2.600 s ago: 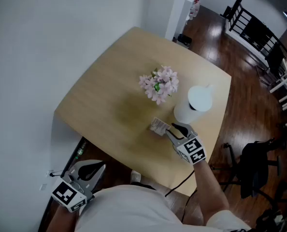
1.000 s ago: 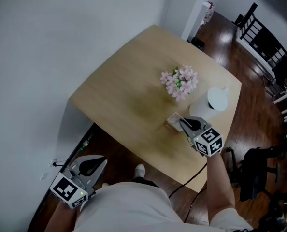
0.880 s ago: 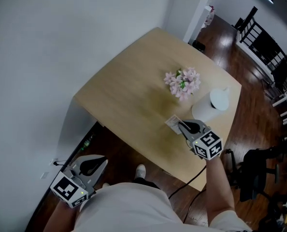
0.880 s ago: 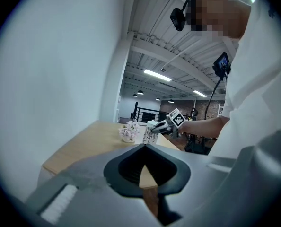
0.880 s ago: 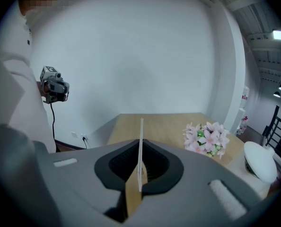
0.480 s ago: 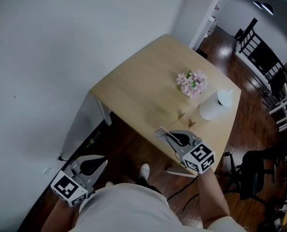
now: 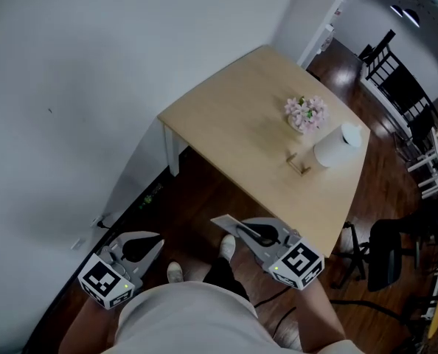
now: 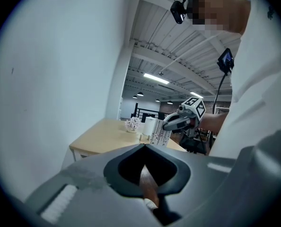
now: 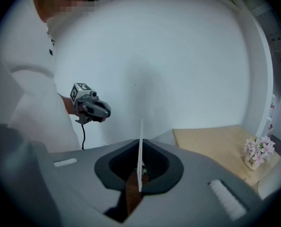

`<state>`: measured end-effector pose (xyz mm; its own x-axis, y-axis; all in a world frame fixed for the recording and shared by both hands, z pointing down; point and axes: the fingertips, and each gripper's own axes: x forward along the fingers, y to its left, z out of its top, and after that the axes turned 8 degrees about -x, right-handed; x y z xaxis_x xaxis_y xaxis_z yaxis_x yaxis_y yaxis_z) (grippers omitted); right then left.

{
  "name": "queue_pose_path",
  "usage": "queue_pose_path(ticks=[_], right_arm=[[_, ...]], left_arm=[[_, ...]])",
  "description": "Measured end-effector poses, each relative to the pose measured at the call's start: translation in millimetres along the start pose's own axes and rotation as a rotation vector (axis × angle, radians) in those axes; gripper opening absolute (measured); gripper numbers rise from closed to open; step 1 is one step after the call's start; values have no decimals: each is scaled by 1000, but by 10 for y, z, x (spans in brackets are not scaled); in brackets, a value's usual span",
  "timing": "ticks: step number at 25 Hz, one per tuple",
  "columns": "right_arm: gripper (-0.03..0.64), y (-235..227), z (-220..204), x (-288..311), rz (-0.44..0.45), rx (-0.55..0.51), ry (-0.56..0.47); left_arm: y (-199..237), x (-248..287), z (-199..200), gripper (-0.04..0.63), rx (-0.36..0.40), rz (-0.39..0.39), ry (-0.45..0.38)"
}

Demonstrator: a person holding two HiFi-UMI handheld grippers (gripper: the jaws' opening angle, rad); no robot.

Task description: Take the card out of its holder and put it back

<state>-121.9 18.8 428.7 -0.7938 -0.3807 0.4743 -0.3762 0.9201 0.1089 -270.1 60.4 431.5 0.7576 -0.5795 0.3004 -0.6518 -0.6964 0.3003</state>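
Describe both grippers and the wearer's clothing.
The left gripper and right gripper are grey wedges with dark jaw recesses, each carrying a white cube with black square markers. A black cable hangs from the left one. The shirt is white.

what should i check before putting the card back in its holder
1. Card held firmly: ok. The right gripper has its jaws shut on the card, which stands edge-on.
2. Holder free: ok. The holder sits on the table with no card in it.
3. Slot direction: cannot tell, too small.
4. Card lined up over the holder: not ok. It hangs off the table's near edge, well short of the holder.
5. Approach side: ok. The flowers and white container stand behind and beside the holder.
6. Left gripper out of the way: ok, shut, empty, low.
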Motion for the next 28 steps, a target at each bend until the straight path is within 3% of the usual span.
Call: queue_pose_path(ticks=[6, 13, 18, 28], right_arm=[[21, 220, 13, -91, -10, 16, 1], [20, -160, -120, -359, -68, 27, 13], [20, -771, -313, -633, -112, 43, 16], [20, -2473, -1121, -1178, -205, 102, 63]], left_arm=[[-81, -67, -67, 2, -6, -35, -1], [-171, 235, 70, 2, 16, -78, -6], [-204, 698, 273, 2, 20, -94, 1], [-299, 1853, 658, 2, 34, -109, 6]])
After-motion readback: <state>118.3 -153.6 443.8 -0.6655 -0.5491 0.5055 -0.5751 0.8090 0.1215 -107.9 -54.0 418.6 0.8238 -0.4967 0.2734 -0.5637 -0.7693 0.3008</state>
